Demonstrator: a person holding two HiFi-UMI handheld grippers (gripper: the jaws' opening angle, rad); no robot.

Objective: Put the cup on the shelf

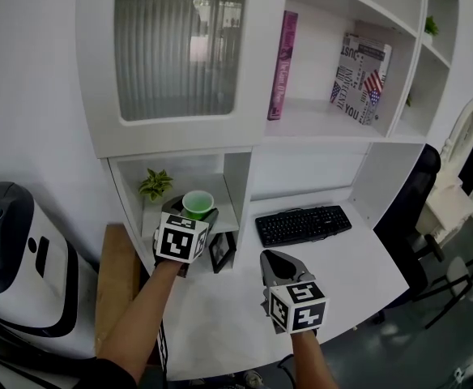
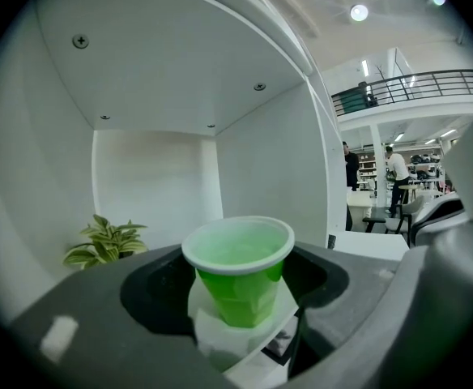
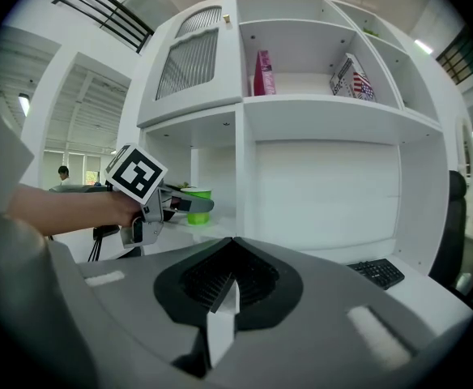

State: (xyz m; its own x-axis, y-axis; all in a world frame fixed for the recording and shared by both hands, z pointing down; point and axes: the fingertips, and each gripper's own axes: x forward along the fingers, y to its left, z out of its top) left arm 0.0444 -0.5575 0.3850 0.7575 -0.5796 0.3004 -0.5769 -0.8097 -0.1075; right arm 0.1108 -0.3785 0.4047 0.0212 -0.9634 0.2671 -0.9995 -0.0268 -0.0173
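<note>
1. Two jaws of the left gripper (image 1: pixel 193 215) stand apart on either side of a green plastic cup with a white rim (image 2: pixel 238 270). The left gripper view shows a dark gap between the cup and each jaw, so the grip is released.
2. The cup stands upright on the white board of the low shelf compartment (image 1: pixel 228 211), close to its front edge and toward its right wall.
3. A small potted plant with striped green leaves (image 2: pixel 105 241) sits in the same compartment, to the left of the cup and further back, apart from it.
4. A dark picture frame (image 1: pixel 220 251) leans just below the shelf board, on the white desk (image 1: pixel 342 266).
5. The right gripper (image 3: pixel 224 286) has its jaws pressed together with nothing between them. It is held over the desk, well apart from the cup.
6. A black keyboard (image 1: pixel 303 224) lies on the desk beyond the right gripper.
7. Higher up, a ribbed glass cabinet door (image 1: pixel 178 43) is above the cup's compartment, and a pink upright book (image 1: pixel 283 65) stands on the open shelf to its right.
</note>
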